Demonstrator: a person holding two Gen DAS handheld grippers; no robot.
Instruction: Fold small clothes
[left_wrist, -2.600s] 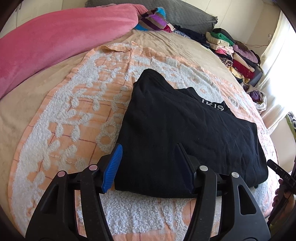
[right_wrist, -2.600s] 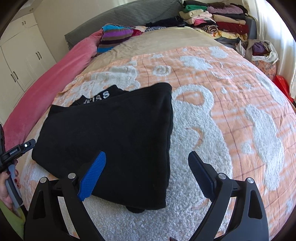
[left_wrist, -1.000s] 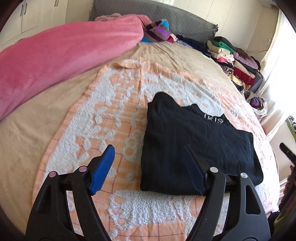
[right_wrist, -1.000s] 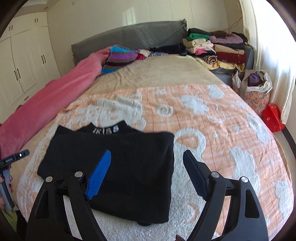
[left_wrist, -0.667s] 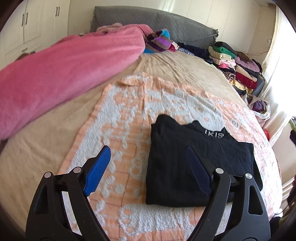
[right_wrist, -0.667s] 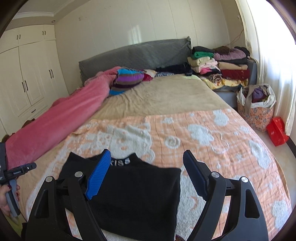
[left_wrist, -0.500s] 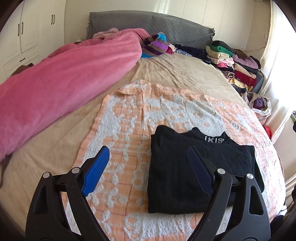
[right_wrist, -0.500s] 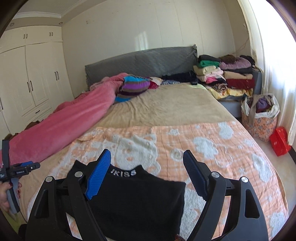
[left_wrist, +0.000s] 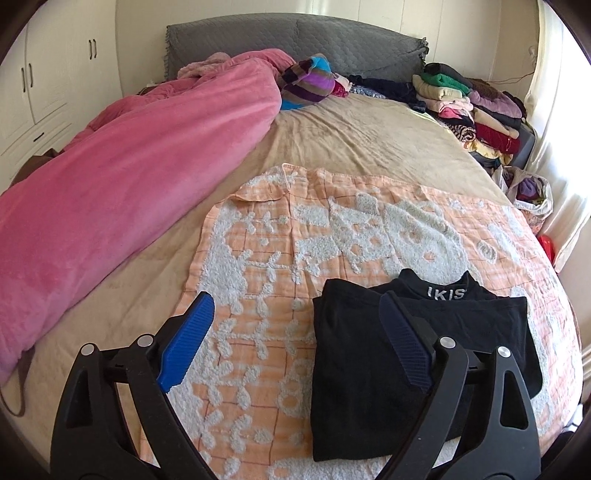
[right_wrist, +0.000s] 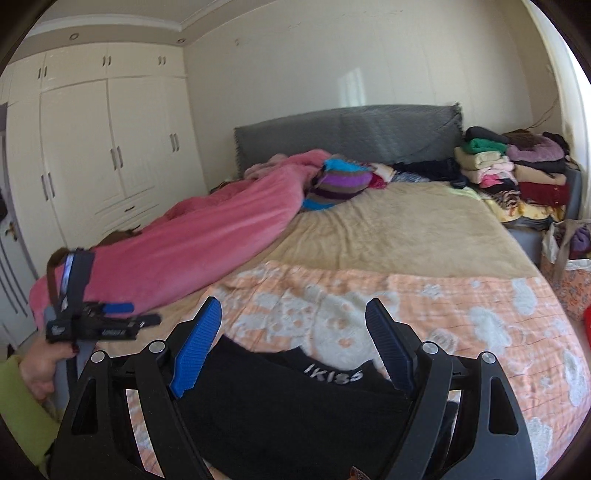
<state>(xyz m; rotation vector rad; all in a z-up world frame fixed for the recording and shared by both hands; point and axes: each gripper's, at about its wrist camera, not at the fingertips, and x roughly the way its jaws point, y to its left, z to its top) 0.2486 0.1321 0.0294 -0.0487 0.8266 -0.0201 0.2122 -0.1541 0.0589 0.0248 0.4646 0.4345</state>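
Note:
A black garment (left_wrist: 373, 373) with white collar lettering lies folded into a rectangle on the orange-and-white blanket (left_wrist: 280, 258). In the left wrist view my left gripper (left_wrist: 295, 317) hovers above the blanket left of the garment, its jaws opening with nothing between them. The right wrist view shows the same black garment (right_wrist: 295, 406) low in the picture. My right gripper (right_wrist: 293, 325) is raised above it, open and empty. My left gripper (right_wrist: 122, 317) also shows at the left of that view, held by a hand (right_wrist: 40, 365) in a green sleeve.
A rolled pink duvet (left_wrist: 122, 162) lies along the bed's left side. A striped bundle (left_wrist: 306, 83) sits near the grey headboard (right_wrist: 347, 129). Folded clothes (right_wrist: 513, 170) are stacked at the far right, with a cloth bag (left_wrist: 528, 192) beside the bed. White wardrobes (right_wrist: 92, 147) stand on the left.
Both grippers have lifted and pulled back from the folded black garment, which now sits lower in both views. The left jaws have spread wider. The right gripper has tilted up toward the headboard.

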